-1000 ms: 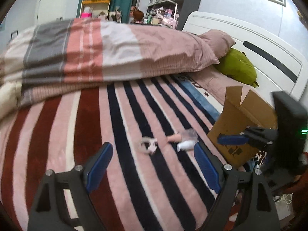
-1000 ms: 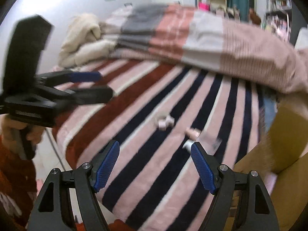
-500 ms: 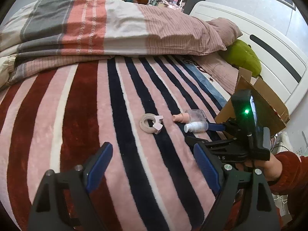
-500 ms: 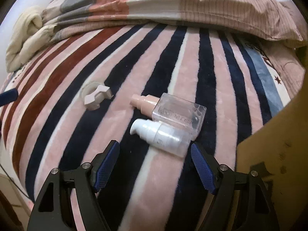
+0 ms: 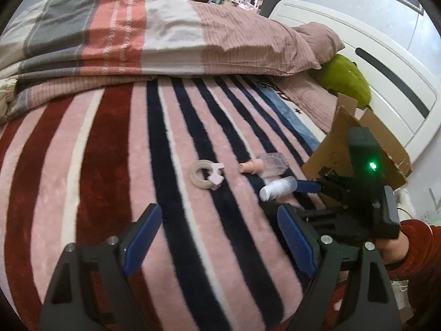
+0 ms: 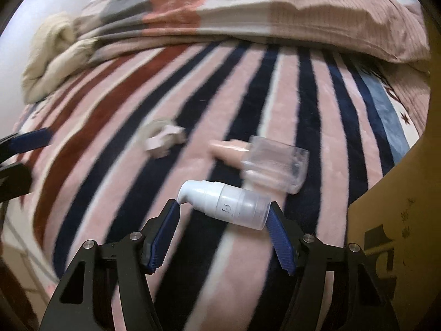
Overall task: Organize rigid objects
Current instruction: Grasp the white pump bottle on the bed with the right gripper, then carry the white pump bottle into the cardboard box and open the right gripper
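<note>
A small white pump bottle [image 6: 228,204] lies on the striped blanket [image 6: 248,96]. My right gripper [image 6: 223,205] straddles it lengthwise and its jaws are closing. One fingertip sits at the nozzle and the other at the base, with no firm squeeze showing. Just beyond lie a clear square bottle with a pink pump [image 6: 275,165] and a beige tape ring with a pink clip [image 6: 162,138]. My left gripper [image 5: 217,212] hovers open and empty over the blanket, short of the tape ring [image 5: 206,175].
An open cardboard box [image 5: 358,143] stands right of the bottles, at the bed's edge. A folded quilt [image 5: 137,35], pillows and a green plush toy [image 5: 344,80] lie behind. A hand in a red sleeve [image 5: 413,242] holds the right gripper.
My right gripper has come down onto the white pump bottle and its jaws have narrowed around it. My left gripper has sunk a little toward the blanket and stayed open.
</note>
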A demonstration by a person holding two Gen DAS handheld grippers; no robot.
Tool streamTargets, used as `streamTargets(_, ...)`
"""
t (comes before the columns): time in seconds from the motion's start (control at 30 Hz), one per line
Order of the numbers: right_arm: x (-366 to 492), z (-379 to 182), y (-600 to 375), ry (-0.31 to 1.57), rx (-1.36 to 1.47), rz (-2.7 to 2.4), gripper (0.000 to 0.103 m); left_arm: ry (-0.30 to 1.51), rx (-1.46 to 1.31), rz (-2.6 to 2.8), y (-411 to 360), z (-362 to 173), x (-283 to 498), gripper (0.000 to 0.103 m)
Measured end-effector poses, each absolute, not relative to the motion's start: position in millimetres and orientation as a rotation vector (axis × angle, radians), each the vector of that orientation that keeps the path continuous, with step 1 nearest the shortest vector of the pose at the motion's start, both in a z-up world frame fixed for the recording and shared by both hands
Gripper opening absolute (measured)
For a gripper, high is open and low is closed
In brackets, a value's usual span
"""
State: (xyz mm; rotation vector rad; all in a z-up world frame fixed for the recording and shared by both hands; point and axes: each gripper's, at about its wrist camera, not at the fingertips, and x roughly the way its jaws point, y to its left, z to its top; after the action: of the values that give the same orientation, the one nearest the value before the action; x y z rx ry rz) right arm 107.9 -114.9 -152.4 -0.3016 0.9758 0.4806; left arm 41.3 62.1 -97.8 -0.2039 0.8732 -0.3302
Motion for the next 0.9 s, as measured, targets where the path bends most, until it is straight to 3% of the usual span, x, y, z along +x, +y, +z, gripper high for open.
streamTargets(0.33,43.4,-74.0,-91.6,0.835,-0.414,0.712,0.061,0.856,-0.261,-0.542,21.0,-64.5,45.3,0.081)
streamTargets(0.4,40.4,-61.7,-95.0,0.804,-0.424,0.707,0.061,0.844,-0.264,-0.578,11.1,-52.4,47.1,0.066)
streamTargets(0.6,38.2,-28.2,-123.9,0.731,-0.411,0.667,0.061,0.832,-0.241,-0.697,-29.6,-22.2,57.9,0.036)
streamTargets(0.9,50.7,4.6,-210.1,0.709,-0.310,0.563,0.061,0.835,-0.131,-0.790,-119.0,7.1,84.2,0.036)
